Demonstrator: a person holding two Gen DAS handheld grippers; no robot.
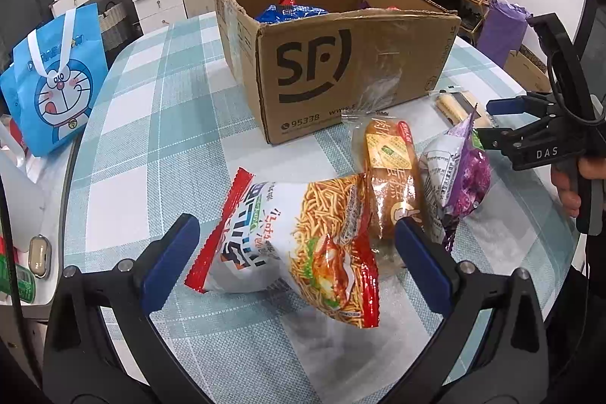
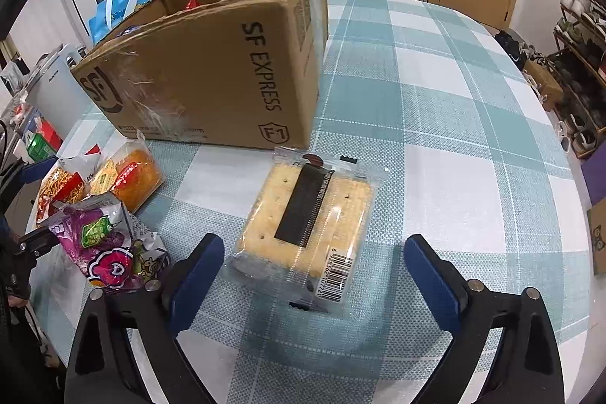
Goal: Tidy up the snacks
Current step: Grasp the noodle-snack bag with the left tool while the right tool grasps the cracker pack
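A: Currently at the pick step. Brown cardboard SF box [image 2: 212,70] sits open on the teal-and-white checked tablecloth [image 2: 435,101], with a blue packet and something red already inside. Right gripper [image 2: 314,264] hangs over the clear-wrapped pack of square crackers [image 2: 303,226], which lies flat just in front of the box's near corner. Jaws wide apart, one pad either side of the pack, nothing held.

B: And the left gripper [image 1: 297,248]?

A: Also gaping, empty, straddling the red-and-white noodle-snack bag [image 1: 299,245] in front of the box's logo face. No contact that I can see.

B: Next move?

A: My judgement: lower the right jaws and close across the pack's narrow width, then lift over the box wall (film looks slippery, so grip squarely).

B: Obstacles?

A: Orange bread roll in clear wrap [image 1: 394,173] and purple-and-white snack bag [image 1: 458,169] crowd the noodle bag, touching it, between box and grippers. Crackers lie clear of them.
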